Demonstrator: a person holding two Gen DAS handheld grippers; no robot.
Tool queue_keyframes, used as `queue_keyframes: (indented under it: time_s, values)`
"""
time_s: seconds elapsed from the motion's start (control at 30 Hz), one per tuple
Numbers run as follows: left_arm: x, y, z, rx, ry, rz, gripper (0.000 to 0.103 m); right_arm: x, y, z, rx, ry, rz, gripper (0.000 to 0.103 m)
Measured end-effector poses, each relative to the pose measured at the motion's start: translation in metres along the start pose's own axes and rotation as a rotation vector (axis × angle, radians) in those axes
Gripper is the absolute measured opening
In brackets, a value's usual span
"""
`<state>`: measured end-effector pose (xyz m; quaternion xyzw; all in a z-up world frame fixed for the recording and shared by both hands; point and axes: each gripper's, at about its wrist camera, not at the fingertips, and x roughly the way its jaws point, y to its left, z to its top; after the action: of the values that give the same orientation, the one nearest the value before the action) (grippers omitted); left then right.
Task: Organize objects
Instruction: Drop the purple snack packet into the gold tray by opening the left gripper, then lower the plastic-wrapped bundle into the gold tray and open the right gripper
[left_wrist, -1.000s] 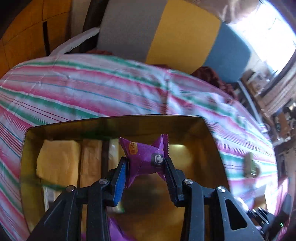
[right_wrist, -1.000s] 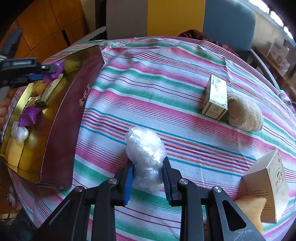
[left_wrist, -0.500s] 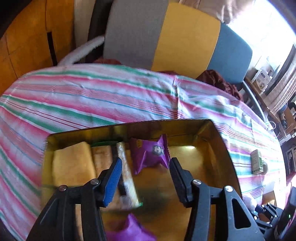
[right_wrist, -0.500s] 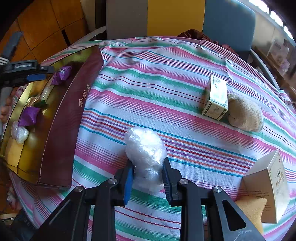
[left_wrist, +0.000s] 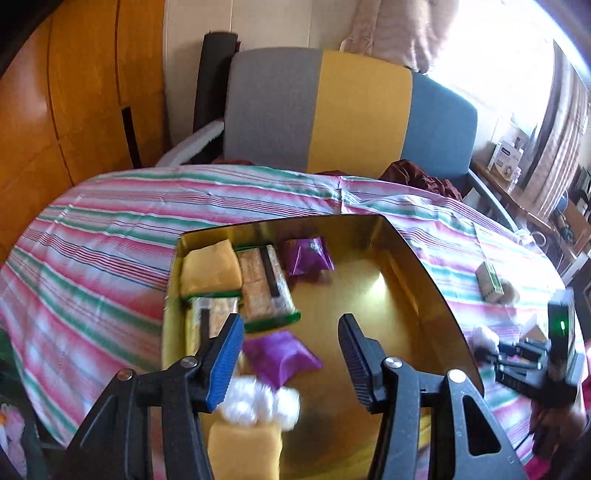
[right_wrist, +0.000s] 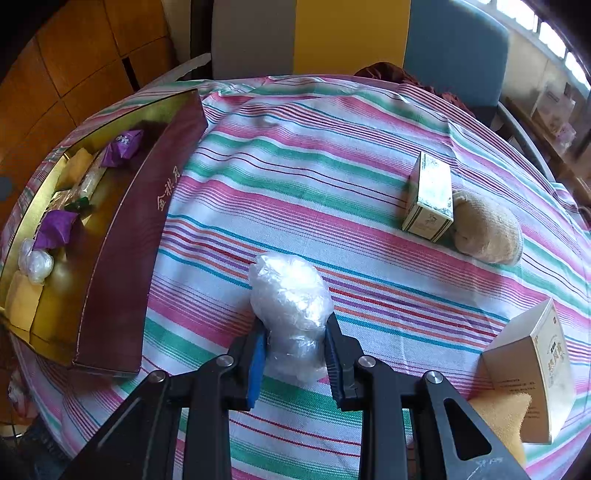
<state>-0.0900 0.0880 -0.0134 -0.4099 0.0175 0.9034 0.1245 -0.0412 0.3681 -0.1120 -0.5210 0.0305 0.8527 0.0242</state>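
A gold-lined box (left_wrist: 424, 280) with maroon sides (right_wrist: 125, 266) sits on the striped table. It holds two purple snack packets (left_wrist: 308, 254) (left_wrist: 279, 354), yellow sponges (left_wrist: 210, 269), wrapped biscuit packs (left_wrist: 264, 284) and a clear plastic wad (left_wrist: 258, 402). My left gripper (left_wrist: 291, 354) is open and empty above the box. My right gripper (right_wrist: 293, 358) is shut on a crumpled clear plastic bundle (right_wrist: 290, 295) that rests on the cloth to the right of the box.
A small green-white carton (right_wrist: 430, 197) lies beside a beige knitted item (right_wrist: 487, 232) at the far right. A larger cream carton (right_wrist: 532, 369) and a yellow sponge (right_wrist: 502, 413) sit near my right gripper. A grey, yellow and blue chair (left_wrist: 347, 114) stands behind the table.
My left gripper opened and let the purple packet go into the far end of the box, then drew back and up. My right gripper stayed shut on the plastic bundle.
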Motion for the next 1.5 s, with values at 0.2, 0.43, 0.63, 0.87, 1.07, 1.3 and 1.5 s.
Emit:
queue_keyframes:
  time_s: [0.2,0.43,0.63,0.87,1.07,1.3,1.5]
  values:
    - [-0.025,0.005,-0.020,0.013,-0.034,0.021,0.054,-0.001,-0.001,0.000,0.017,-0.004,0.000,0.029]
    - [-0.032,0.019,-0.033,-0.015,-0.031,0.014,0.054,-0.002,-0.003,0.001,0.051,0.004,-0.001,0.029]
    - [-0.034,0.034,-0.041,-0.037,-0.030,0.019,0.054,-0.022,-0.010,0.010,0.133,-0.033,-0.015,0.029]
    - [-0.037,0.047,-0.047,-0.063,-0.040,0.022,0.054,-0.063,0.019,0.033,0.123,-0.134,0.036,0.029]
    - [-0.038,0.055,-0.047,-0.077,-0.040,0.010,0.054,-0.075,0.079,0.057,0.027,-0.152,0.149,0.029]
    - [-0.033,0.073,-0.051,-0.123,-0.023,0.015,0.054,-0.045,0.145,0.083,-0.038,-0.085,0.228,0.029]
    - [-0.026,0.088,-0.057,-0.159,-0.004,0.022,0.054,0.010,0.172,0.108,0.008,0.009,0.228,0.030]
